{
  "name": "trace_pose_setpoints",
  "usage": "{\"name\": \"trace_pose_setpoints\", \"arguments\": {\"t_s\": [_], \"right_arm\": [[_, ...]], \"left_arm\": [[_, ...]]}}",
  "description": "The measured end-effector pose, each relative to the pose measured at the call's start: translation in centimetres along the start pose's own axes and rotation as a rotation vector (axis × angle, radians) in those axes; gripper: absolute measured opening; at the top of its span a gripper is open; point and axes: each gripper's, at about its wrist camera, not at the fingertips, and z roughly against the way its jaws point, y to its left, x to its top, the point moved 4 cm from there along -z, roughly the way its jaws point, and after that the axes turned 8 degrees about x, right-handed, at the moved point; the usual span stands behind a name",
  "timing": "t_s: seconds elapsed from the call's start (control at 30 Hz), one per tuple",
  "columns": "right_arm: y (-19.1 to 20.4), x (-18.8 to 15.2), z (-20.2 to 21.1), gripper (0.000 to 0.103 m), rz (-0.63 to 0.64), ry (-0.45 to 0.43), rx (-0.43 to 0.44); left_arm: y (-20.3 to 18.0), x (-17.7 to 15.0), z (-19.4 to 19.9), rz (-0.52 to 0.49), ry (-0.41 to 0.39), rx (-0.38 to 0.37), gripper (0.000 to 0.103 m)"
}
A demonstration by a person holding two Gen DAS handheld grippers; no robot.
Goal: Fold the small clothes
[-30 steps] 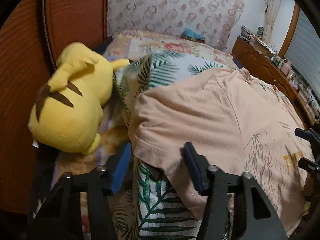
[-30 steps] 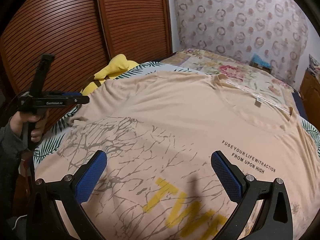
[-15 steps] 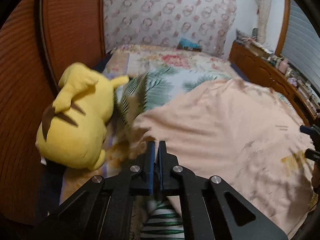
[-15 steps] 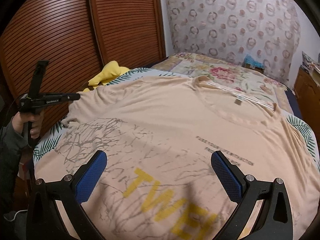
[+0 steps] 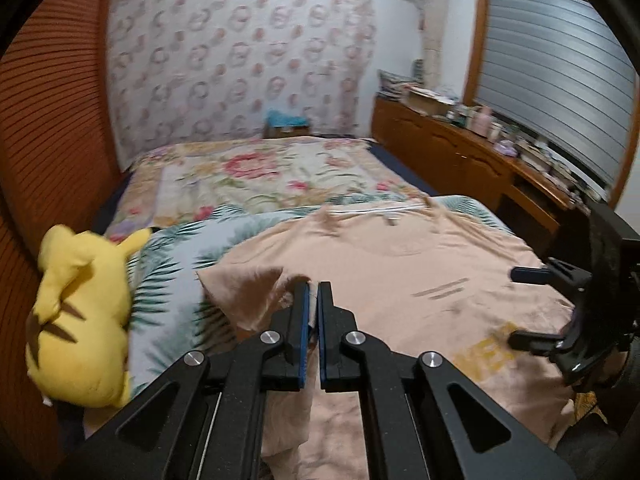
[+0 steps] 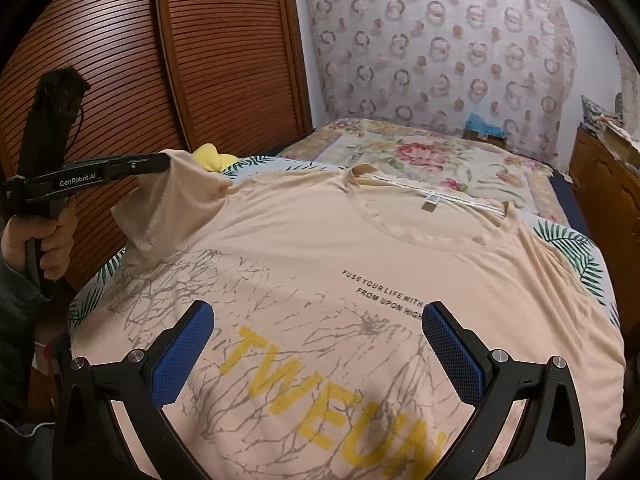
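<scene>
At 9 o'clock, my left gripper (image 6: 162, 164) pinches the peach T-shirt (image 6: 320, 248) sleeve (image 6: 176, 200), lifted; my right gripper (image 6: 316, 340) hovers, jaws spread.

Bed (image 6: 560, 196): runs from the near edge back to the patterned wall, beside a slatted wooden door.
Floral cover (image 5: 256, 176): spread over the far half of the bed.
Palm-leaf cover (image 5: 176, 276): white with green fronds, over the near half, showing around the shirt.
Peach T-shirt (image 6: 360, 248): lies front up on the palm-leaf cover, collar toward the wall, one sleeve raised off the cover.
Yellow plush toy (image 5: 80, 320): lies on the bed's edge by the door, beside the shirt.
</scene>
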Motion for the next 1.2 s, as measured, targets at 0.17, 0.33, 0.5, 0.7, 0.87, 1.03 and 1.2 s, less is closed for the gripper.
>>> {"name": "trace_pose_setpoints", "arguments": {"t_s": [0.17, 0.33, 0.5, 0.7, 0.87, 1.03, 1.2], "right_arm": [[0.2, -0.4, 0.6, 0.103, -0.004, -0.009, -0.002], [0.0, -0.5, 0.5, 0.103, -0.007, -0.007, 0.001], [-0.8, 0.0, 0.8, 0.103, 0.0, -0.012, 0.014], [0.1, 1.2, -0.2, 0.096, 0.053, -0.012, 0.046], [1.6, 2.3, -1.6, 0.08, 0.104, 0.008, 0.102], [2.8, 3.3, -3.5, 0.069, 0.147, 0.038, 0.167], [3.1, 4.1, -6.9, 0.048, 0.172, 0.095, 0.204]], "left_arm": [[-2.4, 0.0, 0.3, -0.023, 0.004, -0.029, 0.004], [-2.4, -0.4, 1.4, -0.023, -0.017, 0.008, 0.031], [-0.7, -1.3, 2.7, 0.024, -0.047, 0.033, 0.071], [2.0, -3.0, 4.2, 0.064, -0.071, 0.088, 0.083], [3.4, -4.9, 4.9, 0.09, -0.081, 0.138, 0.083], [4.3, -7.0, 5.0, 0.114, -0.077, 0.154, 0.083], [5.2, -8.5, 4.6, 0.138, -0.053, 0.166, 0.083]]}}
